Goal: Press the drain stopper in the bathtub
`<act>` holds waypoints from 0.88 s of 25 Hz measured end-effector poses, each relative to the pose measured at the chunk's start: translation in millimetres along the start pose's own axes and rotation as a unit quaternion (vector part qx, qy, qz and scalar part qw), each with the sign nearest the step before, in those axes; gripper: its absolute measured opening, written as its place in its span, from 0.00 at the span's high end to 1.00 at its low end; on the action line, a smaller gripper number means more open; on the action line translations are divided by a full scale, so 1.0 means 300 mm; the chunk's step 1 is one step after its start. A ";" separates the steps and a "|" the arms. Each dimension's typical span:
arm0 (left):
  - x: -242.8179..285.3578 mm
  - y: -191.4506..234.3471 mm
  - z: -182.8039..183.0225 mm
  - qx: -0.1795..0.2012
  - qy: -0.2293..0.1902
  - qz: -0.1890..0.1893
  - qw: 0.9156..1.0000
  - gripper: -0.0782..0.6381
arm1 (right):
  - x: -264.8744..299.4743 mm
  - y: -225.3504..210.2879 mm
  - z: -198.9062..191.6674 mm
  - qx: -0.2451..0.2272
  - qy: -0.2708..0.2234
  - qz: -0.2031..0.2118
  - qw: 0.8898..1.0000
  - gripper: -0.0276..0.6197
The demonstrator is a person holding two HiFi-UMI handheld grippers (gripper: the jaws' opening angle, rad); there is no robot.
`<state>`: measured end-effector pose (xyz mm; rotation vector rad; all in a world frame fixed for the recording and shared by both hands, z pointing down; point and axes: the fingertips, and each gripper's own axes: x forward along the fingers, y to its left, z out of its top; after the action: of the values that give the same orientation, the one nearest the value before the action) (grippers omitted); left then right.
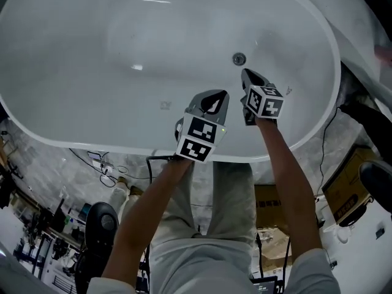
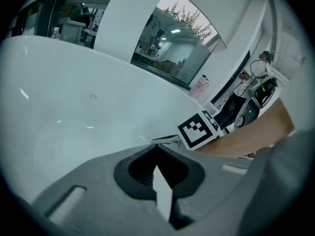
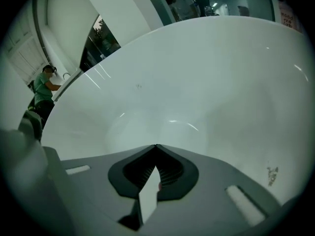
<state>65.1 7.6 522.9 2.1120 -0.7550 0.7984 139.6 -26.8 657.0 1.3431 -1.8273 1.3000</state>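
Over a white oval bathtub (image 1: 73, 72), seen from above, a person stretches both forearms across the near rim, with a claw in each hand. The left claw (image 1: 213, 94) has its jaws pressed together at the tips with nothing between them. The left marker cube (image 1: 199, 138) sits above the rim. The right claw (image 1: 247, 73) is also closed tight and empty. It angles down into the tub, with the right marker cube (image 1: 264, 101) just behind its jaws. The small round metal drain stopper (image 1: 239, 59) sits in the tub floor toward the right end, just beyond the right claw's tip and apart from it. Neither claw touches it, and whether it is raised or pressed cannot be told. Loose cables (image 1: 107, 173) lie on the marbled floor (image 1: 49, 158) below the tub. A cardboard box (image 1: 346, 185) stands at the right. The right gripper view shows a person in a green top (image 3: 43, 90) beyond the tub's edge.
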 end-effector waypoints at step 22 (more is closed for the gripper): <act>-0.476 -0.270 0.349 -0.016 -0.071 0.018 0.997 0.89 | -0.846 0.459 0.465 -0.125 -0.195 0.094 0.968 0.95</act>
<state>63.8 5.3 328.3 2.1474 -0.8779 0.6565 124.7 -40.2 336.9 1.3825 -2.3459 0.8927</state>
